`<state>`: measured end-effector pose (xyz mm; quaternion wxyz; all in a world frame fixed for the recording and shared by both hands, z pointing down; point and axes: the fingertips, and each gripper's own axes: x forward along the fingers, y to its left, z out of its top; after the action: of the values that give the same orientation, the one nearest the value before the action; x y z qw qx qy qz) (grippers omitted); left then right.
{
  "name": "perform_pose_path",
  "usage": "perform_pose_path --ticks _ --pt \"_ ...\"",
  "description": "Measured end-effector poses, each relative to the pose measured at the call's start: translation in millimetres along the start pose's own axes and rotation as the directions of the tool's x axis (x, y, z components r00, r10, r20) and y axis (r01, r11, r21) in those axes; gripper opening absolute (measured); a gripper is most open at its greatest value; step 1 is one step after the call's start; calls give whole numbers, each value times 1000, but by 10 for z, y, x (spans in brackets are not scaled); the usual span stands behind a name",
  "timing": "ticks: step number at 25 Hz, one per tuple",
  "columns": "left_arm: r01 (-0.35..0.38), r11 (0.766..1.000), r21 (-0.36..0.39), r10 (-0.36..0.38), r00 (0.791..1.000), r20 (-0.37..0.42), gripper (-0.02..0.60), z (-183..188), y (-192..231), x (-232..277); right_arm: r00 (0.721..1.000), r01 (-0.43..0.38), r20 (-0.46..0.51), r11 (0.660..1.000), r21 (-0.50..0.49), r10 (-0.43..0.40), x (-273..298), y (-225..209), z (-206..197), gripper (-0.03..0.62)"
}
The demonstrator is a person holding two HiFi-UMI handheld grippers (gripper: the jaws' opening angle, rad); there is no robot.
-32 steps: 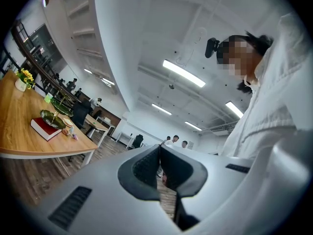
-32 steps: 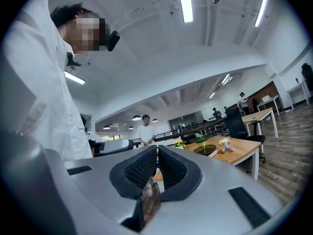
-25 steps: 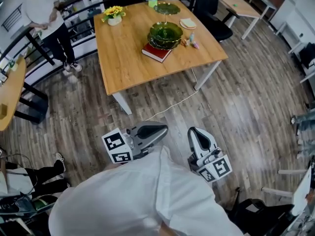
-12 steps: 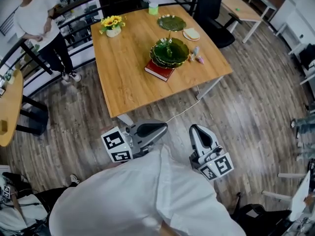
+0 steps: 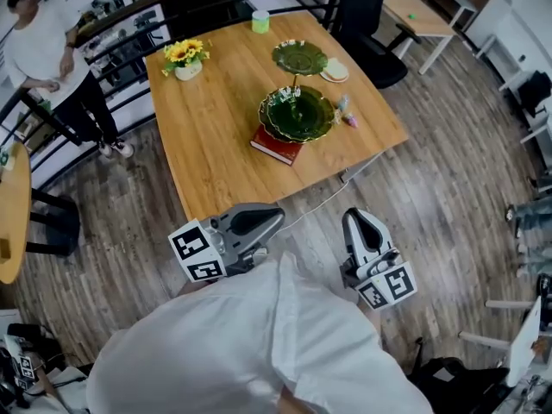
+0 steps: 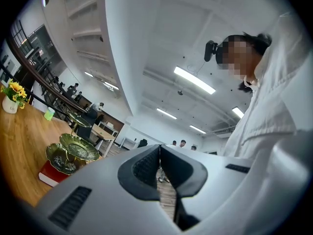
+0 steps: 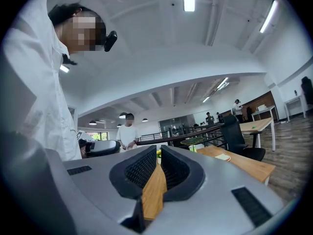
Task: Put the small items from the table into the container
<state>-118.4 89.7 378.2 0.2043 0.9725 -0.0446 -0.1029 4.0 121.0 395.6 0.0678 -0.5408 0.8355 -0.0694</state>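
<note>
small items too tiny to identify, side table cut off at edge

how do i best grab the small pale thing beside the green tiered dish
Pinch the small pale thing across its narrow width from above, coming in from the table edge: it looks elongated, and the green tiered dish crowds its other side.

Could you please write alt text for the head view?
A person in a white shirt holds a shut left gripper and right gripper above a floor, facing a table with a green tiered dish, a red book and flowers.
</note>
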Motion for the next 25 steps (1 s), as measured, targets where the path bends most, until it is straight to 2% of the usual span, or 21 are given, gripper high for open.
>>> perform_pose_path --ticks 5,11,17,25 --pt "13 1000 3 -13 1000 1 8 161 323 34 1000 1 -11 1000 -11 -1 363 -136 13 17" --pt "-24 1000 8 24 1000 20 8 347 707 -10 1000 -3 -28 1000 -23 3 661 -282 32 17" --pt "-29 1000 1 29 999 25 8 368 816 34 999 1 -44 999 -39 -3 804 -436 61 18" --pt "-46 999 2 45 998 41 8 411 1005 158 995 15 -94 998 -53 -20 1081 -852 5 18"
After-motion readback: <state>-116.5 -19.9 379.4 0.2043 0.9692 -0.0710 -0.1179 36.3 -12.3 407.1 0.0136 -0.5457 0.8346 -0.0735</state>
